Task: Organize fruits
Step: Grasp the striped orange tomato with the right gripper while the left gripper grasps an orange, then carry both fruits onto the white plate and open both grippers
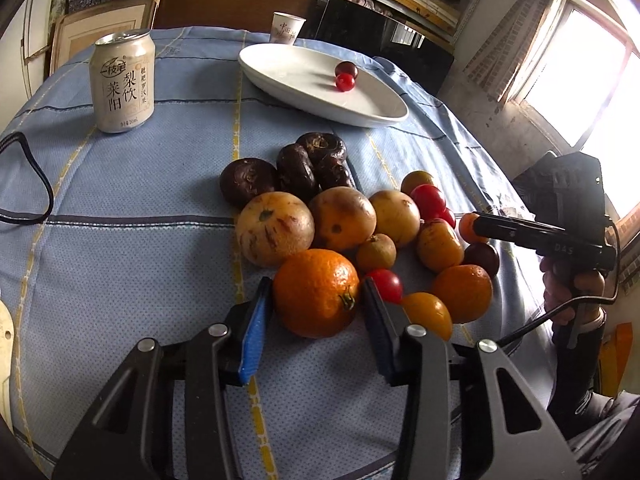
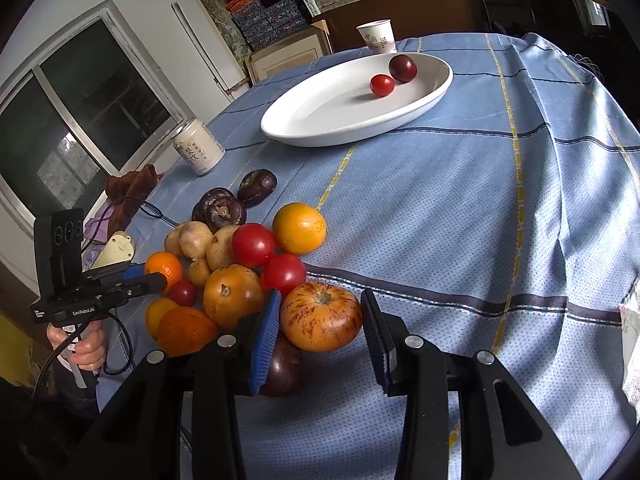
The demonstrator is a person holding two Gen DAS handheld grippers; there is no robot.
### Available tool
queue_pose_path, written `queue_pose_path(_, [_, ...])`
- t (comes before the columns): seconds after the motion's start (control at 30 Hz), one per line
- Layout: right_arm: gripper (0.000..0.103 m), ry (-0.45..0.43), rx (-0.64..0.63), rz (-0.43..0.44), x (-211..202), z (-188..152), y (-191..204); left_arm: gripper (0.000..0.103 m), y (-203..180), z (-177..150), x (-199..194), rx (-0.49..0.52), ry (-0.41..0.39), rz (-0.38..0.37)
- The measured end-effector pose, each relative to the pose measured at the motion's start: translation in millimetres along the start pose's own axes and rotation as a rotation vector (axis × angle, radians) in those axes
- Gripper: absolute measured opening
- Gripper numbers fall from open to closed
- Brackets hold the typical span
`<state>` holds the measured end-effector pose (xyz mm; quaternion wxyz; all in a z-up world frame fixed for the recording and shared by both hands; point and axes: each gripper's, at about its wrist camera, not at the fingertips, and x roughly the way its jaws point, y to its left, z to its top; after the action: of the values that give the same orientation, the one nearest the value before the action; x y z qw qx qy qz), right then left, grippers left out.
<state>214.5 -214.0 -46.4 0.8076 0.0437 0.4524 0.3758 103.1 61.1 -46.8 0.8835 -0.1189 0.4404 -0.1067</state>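
The left gripper (image 1: 318,292) has its two pads pressed on a tangerine (image 1: 316,293) at the near edge of the fruit pile. The right gripper (image 2: 320,314) is clamped on a stripy orange tomato (image 2: 321,317) at the other side of the pile. I think this is the picking-up step, so next both fruits need lifting and carrying to the white plate (image 2: 320,120), where a red cherry tomato (image 2: 382,85) and a dark one (image 2: 403,68) already sit.

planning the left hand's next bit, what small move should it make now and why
Probably lift the orange straight up: the left gripper has its pads against both sides, and the white plate holds only two small fruits.
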Motion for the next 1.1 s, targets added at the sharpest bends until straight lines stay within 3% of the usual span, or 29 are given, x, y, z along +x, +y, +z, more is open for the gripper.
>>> queue_pose_path(0.27, [0.041, -0.033, 0.016, 0.017, -6, 1, -4, 0.043, -1, 4, -17, 0.002, -0.044, -0.045])
queue_pose_path(0.5, [0.041, -0.172, 0.106, 0.045, -20, 12, -18, 0.043, -8, 34, -30, 0.052, -0.081, -0.025])
queue_pose_path(0.73, [0.041, -0.246, 0.166, 0.065, -4, 66, -22, 0.043, -17, 108, -17, 0.101, -0.068, -0.06])
queue_pose_path(0.97, [0.041, -0.228, 0.19, -0.001, 46, 118, -28, 0.043, -12, 196, 45, 0.059, -0.014, 0.011])
queue_pose_path(1.1, [0.041, -0.225, 0.184, -0.024, 63, 134, -34, 0.043, -8, 219, 83, 0.054, 0.036, 0.059])
